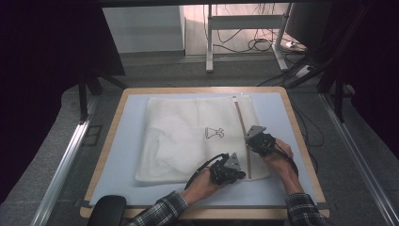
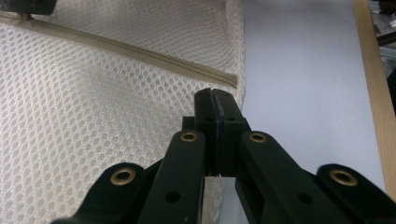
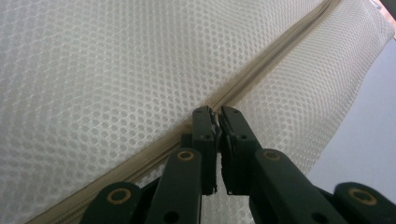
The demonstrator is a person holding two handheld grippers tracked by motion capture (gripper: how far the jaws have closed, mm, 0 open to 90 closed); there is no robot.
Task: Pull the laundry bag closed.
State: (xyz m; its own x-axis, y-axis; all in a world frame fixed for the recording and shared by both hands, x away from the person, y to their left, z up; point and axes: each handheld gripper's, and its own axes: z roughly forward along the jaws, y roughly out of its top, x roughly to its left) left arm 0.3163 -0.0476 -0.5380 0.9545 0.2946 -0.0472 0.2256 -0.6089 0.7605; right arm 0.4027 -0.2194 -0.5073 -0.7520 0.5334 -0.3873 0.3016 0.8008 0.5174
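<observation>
Left gripper [image 2: 215,95]: jaws pressed together with no gap, a sliver of mesh showing between them low down. It sits at the near corner of the mesh bag [image 1: 188,136], just short of the near end of the zipper [image 2: 140,53]. Judged purpose: pinching the fabric there anchors the bag, so a pull along the zipper does not drag the whole bag across the desk [image 1: 277,113].

Right gripper [image 3: 215,114]: jaws nearly together, tips right on the zipper line [image 3: 261,65]. A small pale bit sits between the tips, possibly the slider tab; too small to confirm. Judged purpose: working the slider along the track while the other hand holds the end taut.

Bag position: flat on the desk, ahead of and under both grippers, zipper running away from the left gripper, past the right gripper, toward the far edge.

View differences:
- Left gripper view gives the zipper's near end, the bag's edge and bare desk beside it, plus a dark part of the other gripper at the far end of the track.
- Right gripper view gives the mesh weave and the contact point on the track.
- High view gives the layout: left gripper [image 1: 231,168] nearer the person, right gripper [image 1: 258,139] farther along the zipper [image 1: 242,127], a small printed mark [image 1: 214,133] on the bag beyond them.
</observation>
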